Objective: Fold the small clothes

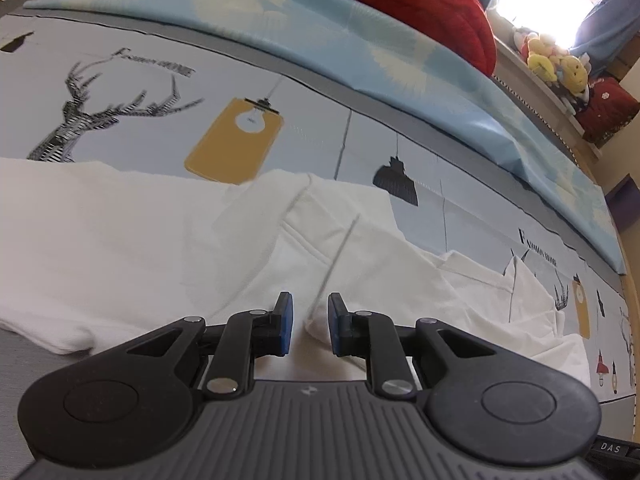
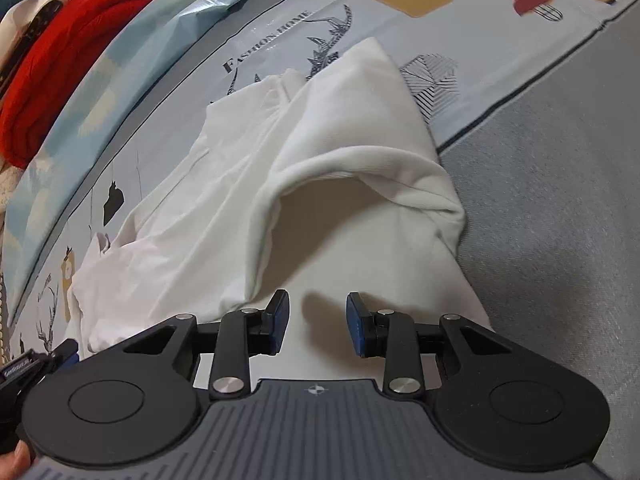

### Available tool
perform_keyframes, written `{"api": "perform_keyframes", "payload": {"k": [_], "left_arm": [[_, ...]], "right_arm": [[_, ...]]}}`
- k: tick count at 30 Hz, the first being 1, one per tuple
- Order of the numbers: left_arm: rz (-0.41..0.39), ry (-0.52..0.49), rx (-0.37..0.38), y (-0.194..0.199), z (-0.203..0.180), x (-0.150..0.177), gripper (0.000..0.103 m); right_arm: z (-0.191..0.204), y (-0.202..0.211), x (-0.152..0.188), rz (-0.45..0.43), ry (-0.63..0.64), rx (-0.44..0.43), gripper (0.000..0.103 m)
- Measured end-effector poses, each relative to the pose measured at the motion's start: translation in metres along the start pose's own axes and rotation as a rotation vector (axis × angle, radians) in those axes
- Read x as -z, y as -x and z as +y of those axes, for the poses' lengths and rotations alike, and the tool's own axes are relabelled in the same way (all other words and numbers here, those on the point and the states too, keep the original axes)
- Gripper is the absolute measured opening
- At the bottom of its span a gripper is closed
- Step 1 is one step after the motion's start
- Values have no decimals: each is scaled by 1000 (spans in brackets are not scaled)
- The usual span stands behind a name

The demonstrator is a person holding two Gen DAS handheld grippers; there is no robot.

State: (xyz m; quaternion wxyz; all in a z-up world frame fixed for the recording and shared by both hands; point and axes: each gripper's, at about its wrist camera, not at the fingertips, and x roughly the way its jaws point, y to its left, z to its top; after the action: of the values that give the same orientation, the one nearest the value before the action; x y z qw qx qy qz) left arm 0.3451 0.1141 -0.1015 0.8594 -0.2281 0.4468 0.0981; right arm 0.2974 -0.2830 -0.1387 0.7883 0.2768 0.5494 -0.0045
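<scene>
A white garment [image 1: 168, 248] lies partly folded and rumpled on a printed bed sheet [image 1: 304, 120]. In the left wrist view my left gripper [image 1: 310, 328] sits low over the cloth with its jaws a little apart; a fold edge of the white cloth lies between the blue pads [image 1: 286, 324], not pinched. In the right wrist view the same white garment [image 2: 312, 152] has a flap folded over, forming a hollow. My right gripper [image 2: 318, 324] is open and empty just above the cloth's near part.
A light blue patterned cover [image 1: 360, 40] and a red blanket [image 1: 440, 4] lie along the bed's far side. Plush toys [image 1: 556, 64] sit on a ledge by a bright window. Grey mattress cloth [image 2: 560, 208] lies right of the garment. The left gripper's body [image 2: 24, 372] shows at the lower left.
</scene>
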Motion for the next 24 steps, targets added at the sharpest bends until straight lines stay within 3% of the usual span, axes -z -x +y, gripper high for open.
{"api": "perform_keyframes", "payload": {"k": [6,8,11,13,15,16,19,21,24], "left_arm": [[51,-53,-27,-16,-10,5,18],[72,-71,-41,-14,-10,4,7],[34,-50,-32,6,-6,0,2],[-21,-31,-109,26,-2,-3,2],[-87,8,-262,45,10,-1,2],[-79,36,-294,48,16,1,2],[68,134,-207,36,36,7,4],[73,178,-237,34,48,6,6],[10,226,-236,39,63,-5,22]], "right_arm": [[13,-3,1,0,28,0,34],[16,-5,1,-6,40,1,34],[21,-6,0,-17,35,-4,34],[25,-6,0,-24,33,-16,34],[30,-4,1,-38,39,-32,34],[32,-3,1,-43,39,-38,34],[32,-2,4,-50,19,-57,34],[29,-4,4,-46,5,-50,34],[13,-9,2,-28,-94,-2,34]]}}
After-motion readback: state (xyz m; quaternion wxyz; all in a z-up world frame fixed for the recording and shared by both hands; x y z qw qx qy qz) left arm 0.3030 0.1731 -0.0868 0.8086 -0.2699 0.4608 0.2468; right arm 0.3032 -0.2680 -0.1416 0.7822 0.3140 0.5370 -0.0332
